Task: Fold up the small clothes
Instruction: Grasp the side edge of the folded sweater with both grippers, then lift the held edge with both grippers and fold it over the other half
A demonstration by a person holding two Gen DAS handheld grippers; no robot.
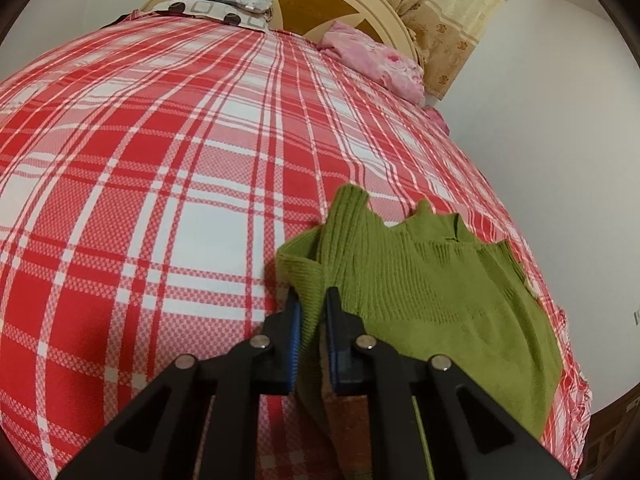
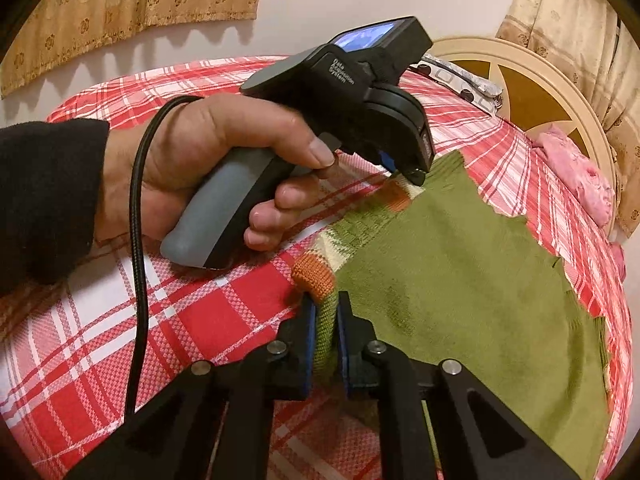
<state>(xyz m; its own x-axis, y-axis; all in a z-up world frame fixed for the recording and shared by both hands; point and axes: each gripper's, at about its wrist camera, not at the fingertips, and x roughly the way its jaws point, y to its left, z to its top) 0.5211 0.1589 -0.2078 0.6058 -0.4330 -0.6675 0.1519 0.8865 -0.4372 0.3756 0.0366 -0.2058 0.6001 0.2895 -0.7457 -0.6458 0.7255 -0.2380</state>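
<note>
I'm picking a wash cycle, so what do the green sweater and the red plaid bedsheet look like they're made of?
Green ribbed sweater: a soft matte knit, probably wool or acrylic, judging by its ribbed rows. Red-and-white plaid bedsheet: a flat woven fabric, possibly cotton, with a fine checked weave.

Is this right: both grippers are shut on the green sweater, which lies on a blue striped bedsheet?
Not quite. The bedsheet is red and white plaid, not blue striped, as the left wrist view shows. The rest stands: the left gripper and the right gripper are each shut on the green sweater, which lies on the sheet.
</note>
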